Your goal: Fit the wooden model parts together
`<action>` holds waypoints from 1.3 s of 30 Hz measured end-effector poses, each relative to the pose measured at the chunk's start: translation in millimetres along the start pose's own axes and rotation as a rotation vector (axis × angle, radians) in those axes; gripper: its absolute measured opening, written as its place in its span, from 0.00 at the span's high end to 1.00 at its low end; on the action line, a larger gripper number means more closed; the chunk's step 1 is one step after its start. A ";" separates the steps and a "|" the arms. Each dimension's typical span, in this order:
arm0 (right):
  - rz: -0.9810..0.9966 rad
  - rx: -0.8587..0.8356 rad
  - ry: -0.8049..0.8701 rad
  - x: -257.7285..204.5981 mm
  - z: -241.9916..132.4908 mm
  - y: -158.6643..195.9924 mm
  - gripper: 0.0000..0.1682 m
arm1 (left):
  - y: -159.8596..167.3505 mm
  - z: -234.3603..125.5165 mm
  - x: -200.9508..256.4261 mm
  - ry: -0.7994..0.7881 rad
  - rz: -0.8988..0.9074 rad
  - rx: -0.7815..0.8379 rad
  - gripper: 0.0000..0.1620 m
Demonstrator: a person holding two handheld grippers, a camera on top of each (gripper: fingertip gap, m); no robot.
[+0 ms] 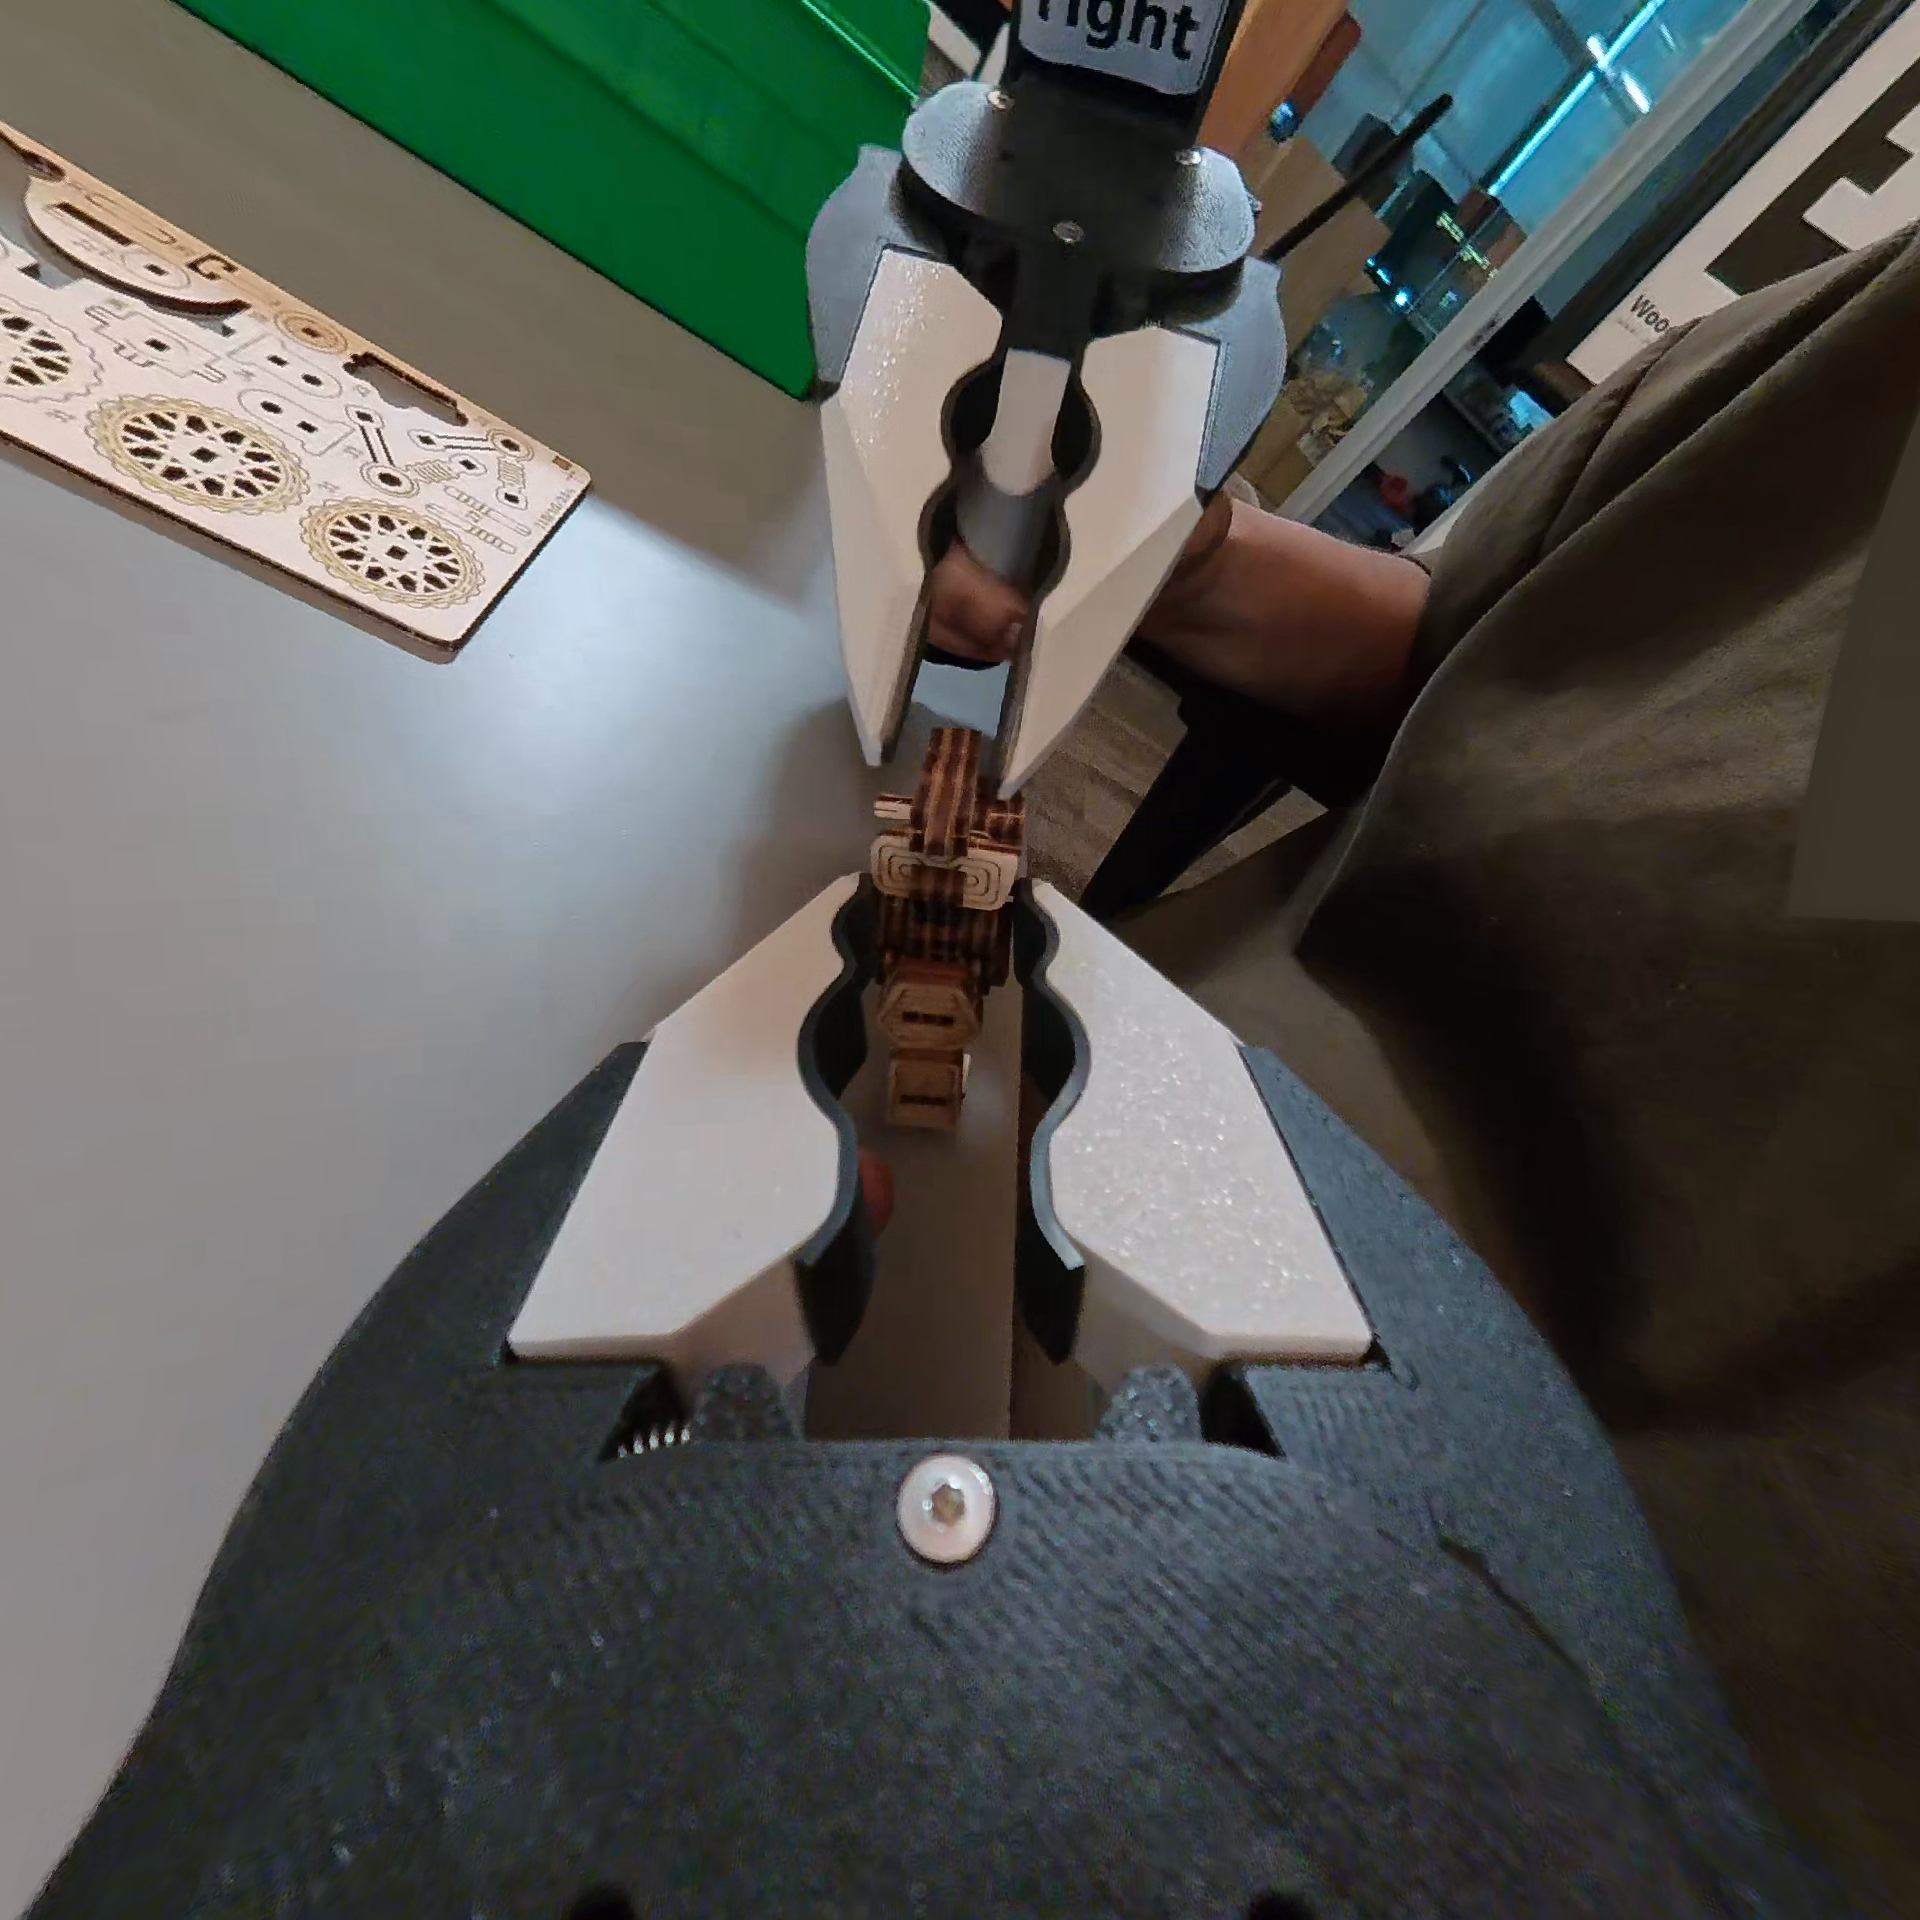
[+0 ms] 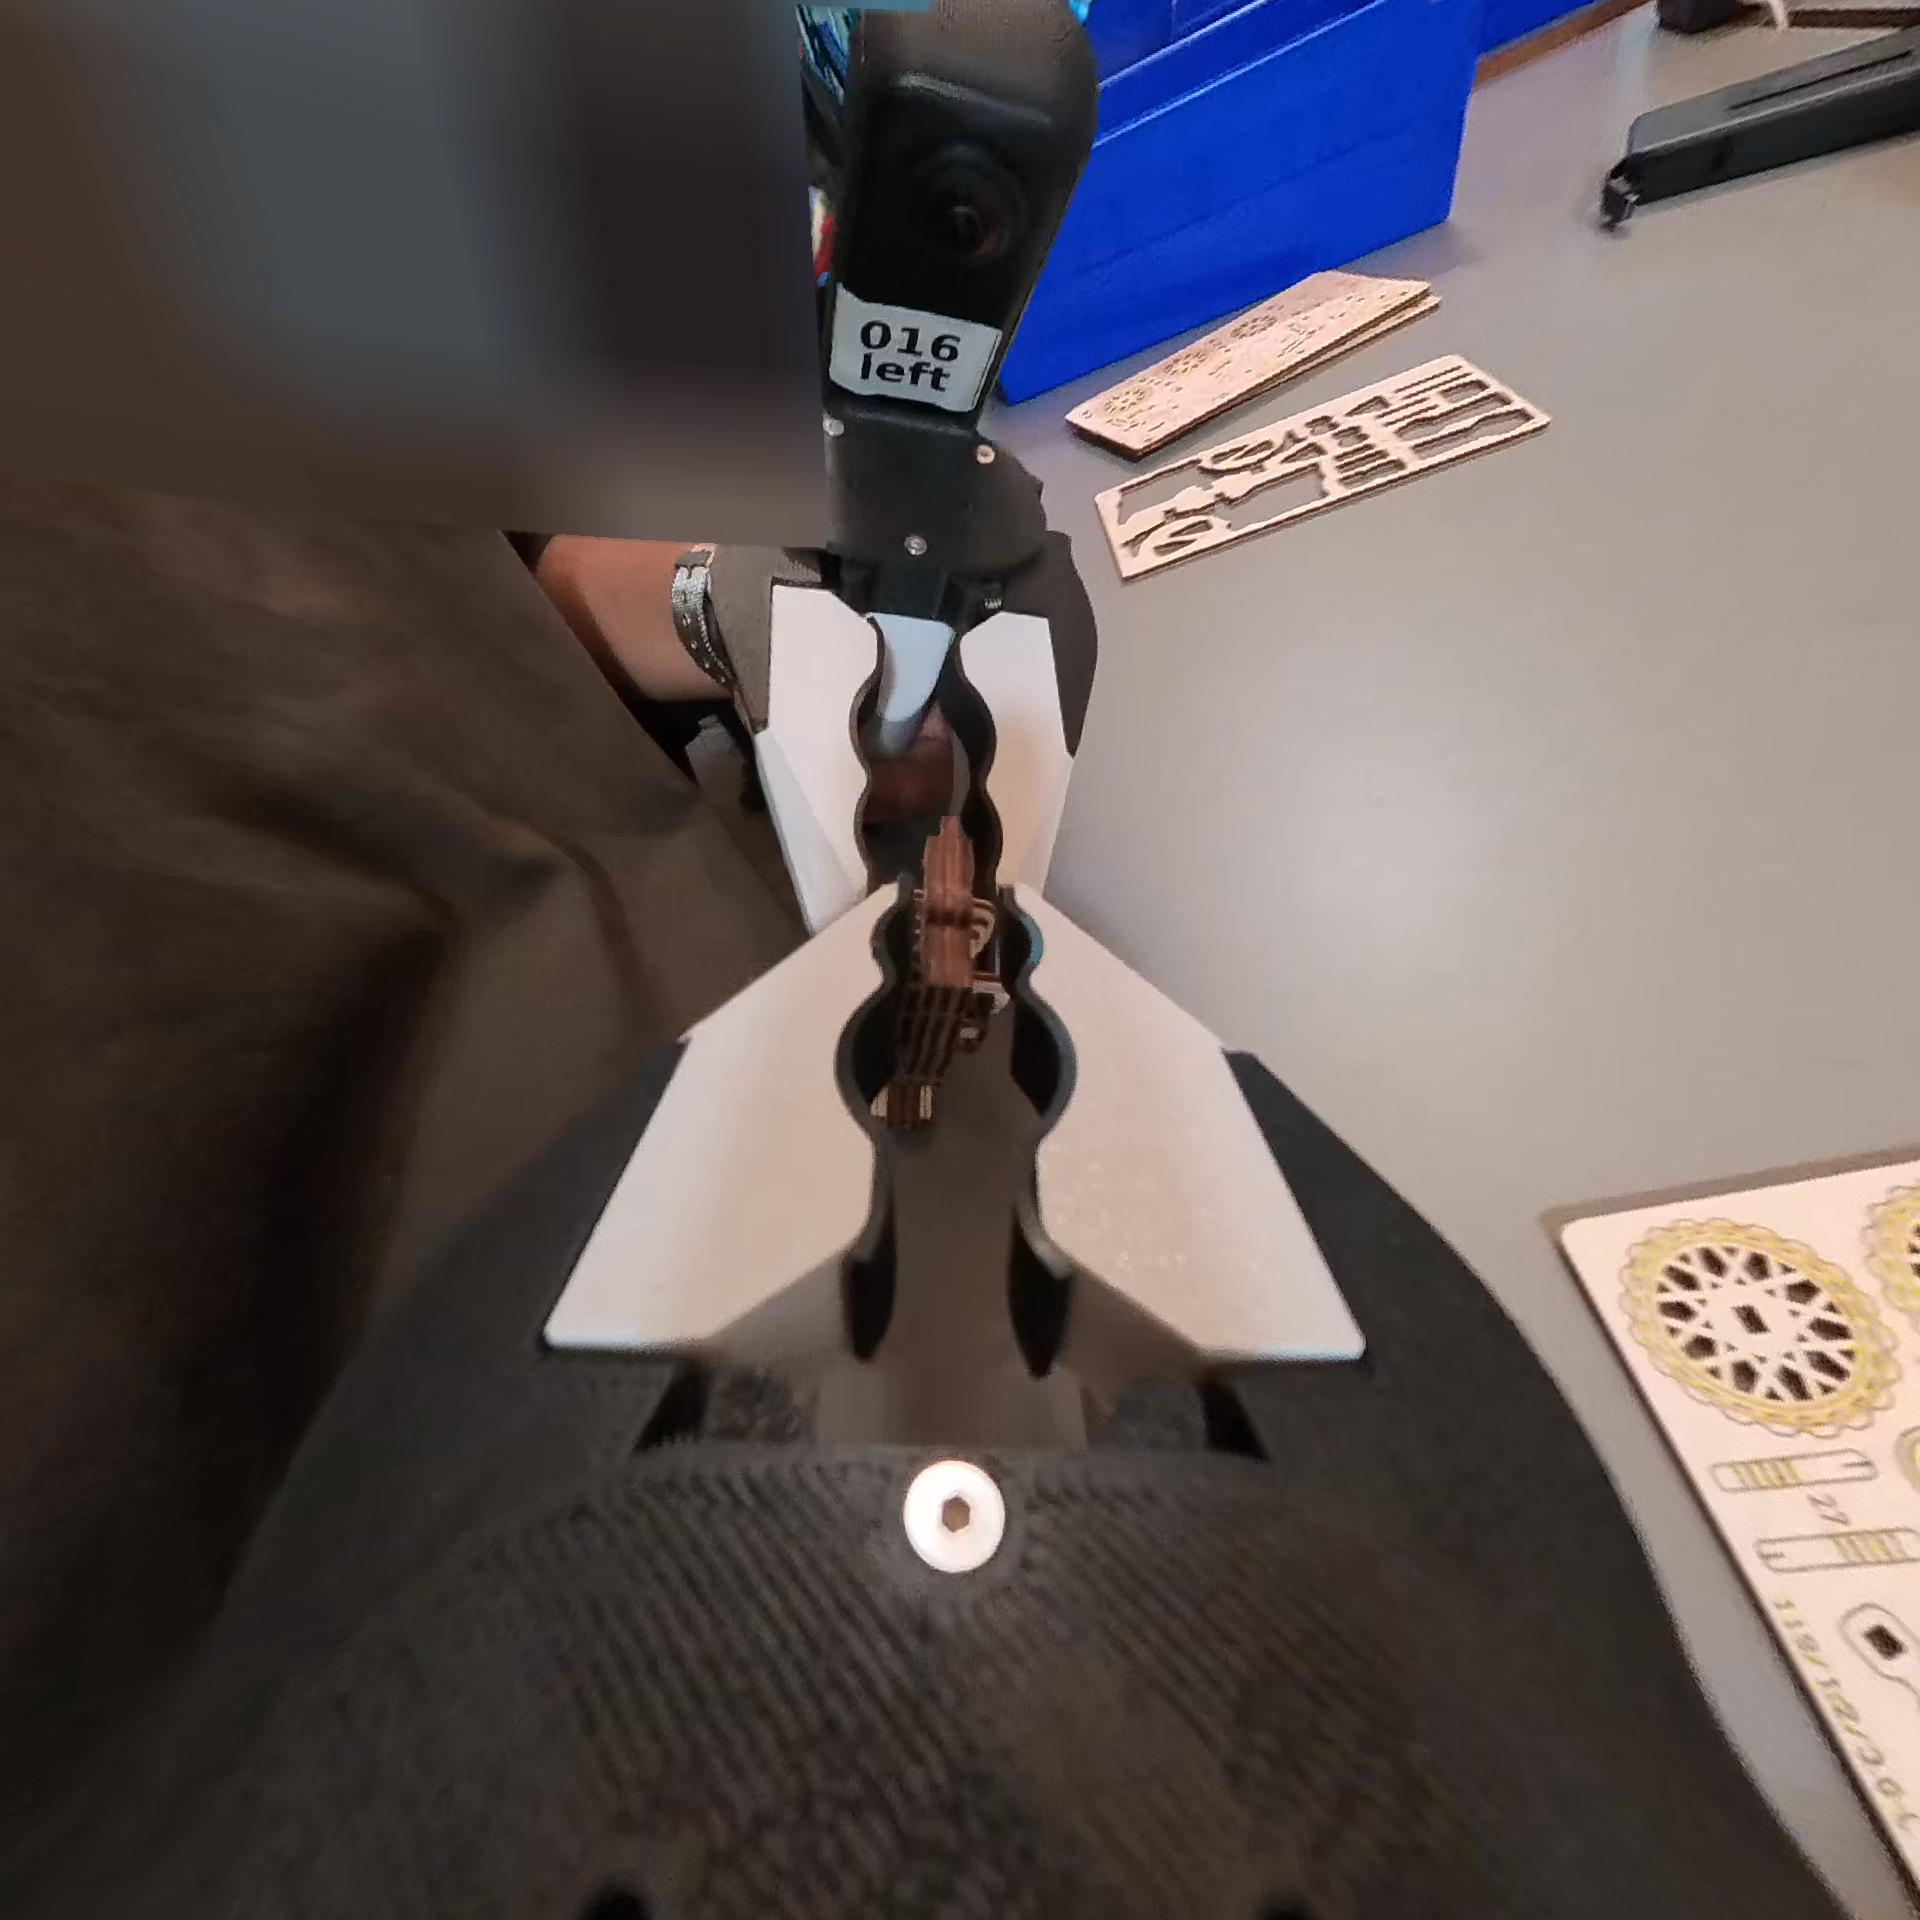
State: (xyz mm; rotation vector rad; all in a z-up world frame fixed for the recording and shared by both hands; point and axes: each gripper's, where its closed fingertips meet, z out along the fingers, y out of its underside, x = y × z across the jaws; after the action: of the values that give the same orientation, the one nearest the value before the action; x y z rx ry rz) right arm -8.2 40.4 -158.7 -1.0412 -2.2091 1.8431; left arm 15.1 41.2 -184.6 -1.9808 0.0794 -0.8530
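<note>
A small wooden model [image 1: 940, 935], made of layered plywood pieces, is held in the air over the grey table [image 1: 312, 935]. My left gripper [image 1: 943, 899] is shut on its lower body, with the model between the black pads. My right gripper [image 1: 948, 769] comes from the opposite side and its fingertips close on the model's narrow upper end. In the right wrist view the model [image 2: 940, 997] sits between my right gripper's [image 2: 951, 904] fingers, with the left gripper [image 2: 935, 883] facing it close behind. Much of the model is hidden by the fingers.
A plywood parts sheet with wheels [image 1: 260, 416] lies at the left by a green box [image 1: 623, 156]. The right wrist view shows a blue bin [image 2: 1247, 177], stacked sheets [image 2: 1257, 364], a punched-out sheet [image 2: 1330, 468] and another wheel sheet [image 2: 1766, 1403]. The person's brown clothing [image 1: 1558, 831] is close by.
</note>
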 end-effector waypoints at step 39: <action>-0.005 0.130 0.068 27.1 -23.6 -10.5 0.95 | -26.3 -27.3 -35.0 -0.212 0.114 0.142 0.90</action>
State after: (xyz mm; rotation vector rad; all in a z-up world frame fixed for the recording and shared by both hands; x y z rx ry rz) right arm -22.6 74.4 -152.3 -1.0565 -2.0226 1.8902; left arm -34.8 48.8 -174.1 -1.9020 0.0086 -0.5567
